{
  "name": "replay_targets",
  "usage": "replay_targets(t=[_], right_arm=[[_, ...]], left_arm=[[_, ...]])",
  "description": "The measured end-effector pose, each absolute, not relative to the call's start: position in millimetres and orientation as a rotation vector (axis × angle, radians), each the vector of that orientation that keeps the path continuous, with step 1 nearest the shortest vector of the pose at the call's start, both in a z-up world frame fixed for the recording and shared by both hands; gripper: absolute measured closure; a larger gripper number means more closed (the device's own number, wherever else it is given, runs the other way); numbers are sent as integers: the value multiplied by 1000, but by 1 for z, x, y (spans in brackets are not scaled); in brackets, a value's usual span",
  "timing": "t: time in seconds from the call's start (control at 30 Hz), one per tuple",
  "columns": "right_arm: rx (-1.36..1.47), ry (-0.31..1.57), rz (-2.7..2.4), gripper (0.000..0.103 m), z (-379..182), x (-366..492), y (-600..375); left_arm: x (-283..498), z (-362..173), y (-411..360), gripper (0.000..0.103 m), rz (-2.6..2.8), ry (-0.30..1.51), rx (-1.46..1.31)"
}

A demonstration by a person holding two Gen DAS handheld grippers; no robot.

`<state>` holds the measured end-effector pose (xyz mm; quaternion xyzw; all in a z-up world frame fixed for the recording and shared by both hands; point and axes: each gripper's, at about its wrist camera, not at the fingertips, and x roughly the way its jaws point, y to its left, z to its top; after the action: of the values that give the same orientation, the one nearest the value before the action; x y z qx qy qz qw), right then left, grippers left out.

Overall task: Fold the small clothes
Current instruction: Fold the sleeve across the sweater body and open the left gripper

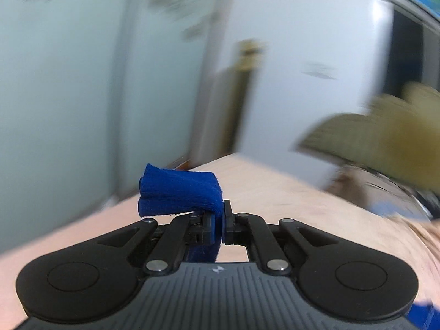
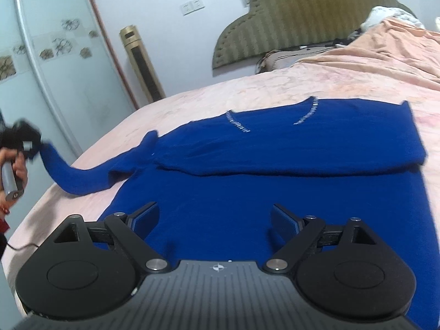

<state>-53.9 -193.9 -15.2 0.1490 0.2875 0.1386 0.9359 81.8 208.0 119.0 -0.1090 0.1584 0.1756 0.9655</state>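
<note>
A royal-blue sweater (image 2: 247, 170) lies spread on the pink bedsheet (image 2: 302, 82), its upper part folded down over the body, silver trim at the neckline. Its left sleeve (image 2: 79, 176) stretches off toward the bed's left edge. There my left gripper (image 2: 26, 140) is shut on the sleeve end, lifted above the bed, held by a person's hand (image 2: 19, 167). In the left wrist view the left gripper (image 1: 219, 224) pinches the blue cuff (image 1: 178, 192), which folds over the left finger. My right gripper (image 2: 214, 218) hovers open over the sweater's lower body with nothing between its fingers.
A quilted olive headboard (image 2: 302, 13) stands at the back right, with pillows and crumpled bedding (image 2: 385, 19) below it. A gold tower fan (image 2: 143, 66) and a pale wardrobe door (image 2: 55, 68) stand left of the bed. The left wrist view is motion-blurred.
</note>
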Motion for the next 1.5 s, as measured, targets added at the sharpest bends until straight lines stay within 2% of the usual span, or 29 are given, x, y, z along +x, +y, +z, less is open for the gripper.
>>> replay_targets(t=[0.13, 0.23, 0.4, 0.63, 0.77, 0.8, 0.83, 0.87, 0.9, 0.93, 1.07, 1.17, 1.33, 1.5], right_arm=[[332, 571, 239, 12, -16, -64, -216], [345, 563, 206, 12, -17, -71, -232], [344, 556, 129, 12, -18, -88, -259], [344, 568, 26, 12, -23, -105, -287], [333, 580, -1, 12, -26, -107, -292], [331, 579, -8, 12, -26, -107, -294], [328, 577, -16, 12, -26, -107, -295], [326, 573, -24, 12, -25, -106, -297], [325, 569, -30, 12, -24, -106, -298], [323, 564, -35, 12, -23, -104, -301], [326, 543, -41, 12, -20, -85, -308], [357, 526, -23, 13, -16, -61, -314], [429, 524, 71, 13, -8, -9, -314], [170, 580, 75, 12, -13, 53, -259]], left_arm=[[98, 138, 100, 98, 109, 309, -66], [107, 130, 23, 98, -43, 367, 11], [113, 85, -89, 98, -268, 492, 112], [111, 22, -175, 97, -479, 715, 213], [126, 6, -176, 88, -537, 840, 203], [124, 10, -168, 79, -545, 839, 187], [126, 11, -164, 62, -552, 828, 172], [124, 18, -155, 49, -559, 809, 148], [120, 28, -142, 22, -568, 779, 117], [117, 38, -128, 9, -583, 732, 74], [114, 70, -85, 8, -616, 626, -30], [116, 73, -48, 8, -473, 577, 7], [126, 47, 5, 8, -147, 573, 126], [143, -2, 24, 8, 62, 676, 265]])
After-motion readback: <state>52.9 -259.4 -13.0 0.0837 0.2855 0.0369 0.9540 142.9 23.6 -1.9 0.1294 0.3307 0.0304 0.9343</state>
